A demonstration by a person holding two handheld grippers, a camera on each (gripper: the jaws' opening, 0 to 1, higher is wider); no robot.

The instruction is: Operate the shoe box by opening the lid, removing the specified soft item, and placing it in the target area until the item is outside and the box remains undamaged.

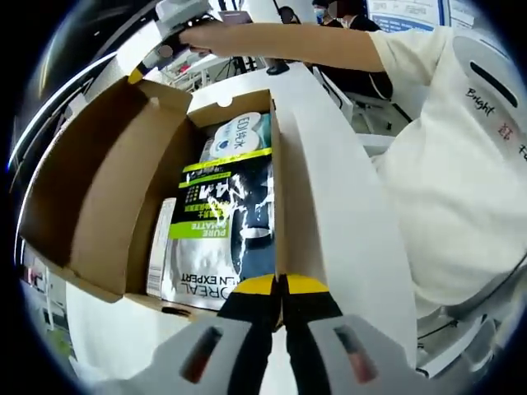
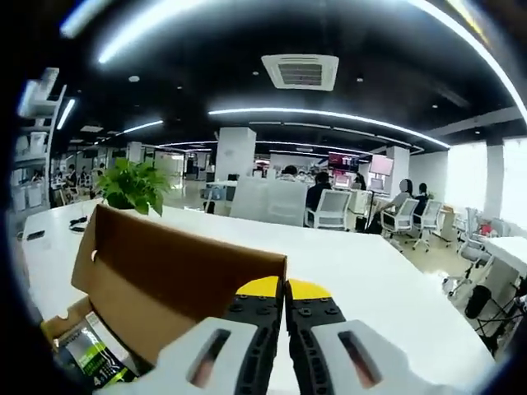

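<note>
The brown cardboard shoe box (image 1: 277,164) lies open on the white table (image 1: 338,214), its lid (image 1: 74,173) swung out to the left. Inside lie soft packs: a black, green and silver sachet (image 1: 222,222) and a white and teal pack (image 1: 235,136) behind it. My left gripper (image 1: 281,285) is shut on the near end of the box's right wall. A person's arm (image 1: 296,43) reaches across the top and holds my right gripper (image 1: 136,74) at the lid's far corner. In the right gripper view that gripper (image 2: 285,288) is shut on the lid's (image 2: 165,280) top edge, and the sachet (image 2: 92,352) shows below.
A person in a white shirt (image 1: 453,181) stands close on the right of the box. A potted plant (image 2: 136,185) stands on the table behind the lid. Office chairs (image 2: 333,210) and seated people are farther back in the room.
</note>
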